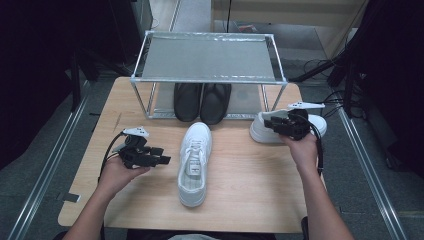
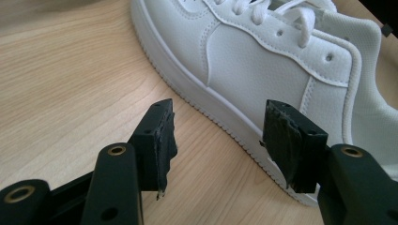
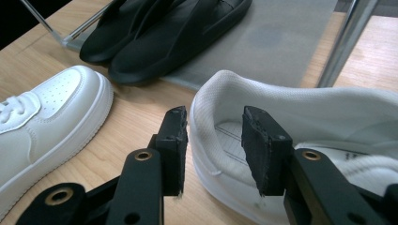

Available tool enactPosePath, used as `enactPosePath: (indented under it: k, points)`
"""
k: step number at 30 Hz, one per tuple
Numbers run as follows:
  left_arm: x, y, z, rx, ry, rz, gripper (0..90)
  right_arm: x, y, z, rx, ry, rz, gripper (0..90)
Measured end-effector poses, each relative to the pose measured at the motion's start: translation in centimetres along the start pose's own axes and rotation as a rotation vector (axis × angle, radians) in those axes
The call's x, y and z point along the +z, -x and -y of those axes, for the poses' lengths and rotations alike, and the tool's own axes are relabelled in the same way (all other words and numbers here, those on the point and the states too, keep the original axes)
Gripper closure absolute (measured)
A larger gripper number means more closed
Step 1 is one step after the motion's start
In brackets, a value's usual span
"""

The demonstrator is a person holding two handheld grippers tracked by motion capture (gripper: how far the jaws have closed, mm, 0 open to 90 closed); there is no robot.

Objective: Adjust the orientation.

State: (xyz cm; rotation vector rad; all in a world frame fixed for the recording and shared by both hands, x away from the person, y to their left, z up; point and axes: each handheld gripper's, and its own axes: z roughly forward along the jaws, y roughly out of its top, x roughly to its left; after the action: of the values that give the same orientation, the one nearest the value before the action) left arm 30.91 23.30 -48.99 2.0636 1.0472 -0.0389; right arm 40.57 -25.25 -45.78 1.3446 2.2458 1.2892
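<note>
At the left of the wooden table (image 1: 250, 175), the left gripper (image 1: 164, 160): wide open, gripping nothing, aimed at the side of the middle white shoe (image 1: 194, 160), just beside it and not touching. Next, that shoe: flat on its sole in the middle of the table, toe toward the rack (image 1: 207, 79), heel toward the person. Probably light, with a soft top and a stiff rubber bottom. Smooth on the sides and maybe a bit slippery, so best to pinch the padded rim at the heel or the edge by the laces. Behind it, on the low shelf under the rack: two black shoes (image 1: 202, 101), side by side and touching. At the right, the other white shoe (image 1: 259, 135), lying across the table near the rack's right leg. Over its heel, the right gripper (image 1: 267, 125): open, one finger outside the heel wall and one inside the shoe, with the soft wall in between but not squeezed. Looks like a good spot to grab: bends a little, then holds. Likely to hang toe down when lifted by the heel, so better to squeeze firmly and lift slowly.
</note>
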Motion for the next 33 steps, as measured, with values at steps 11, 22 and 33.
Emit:
enactPosePath:
  k: [11,22,33]
  points:
    - [-0.7,0.1,0.9,-0.015,0.014,-0.018,44.3,3.2,0.1,0.1,-0.005,-0.105,-0.014,62.7]
    - [-0.5,0.1,0.8,-0.012,0.002,-0.015,44.0,5.5,-0.6,0.7,-0.045,-0.137,0.017,64.7]
    - [-0.6,-0.3,0.8,-0.022,0.001,-0.026,43.9,6.0,-0.3,0.9,0.012,-0.136,-0.03,74.5]
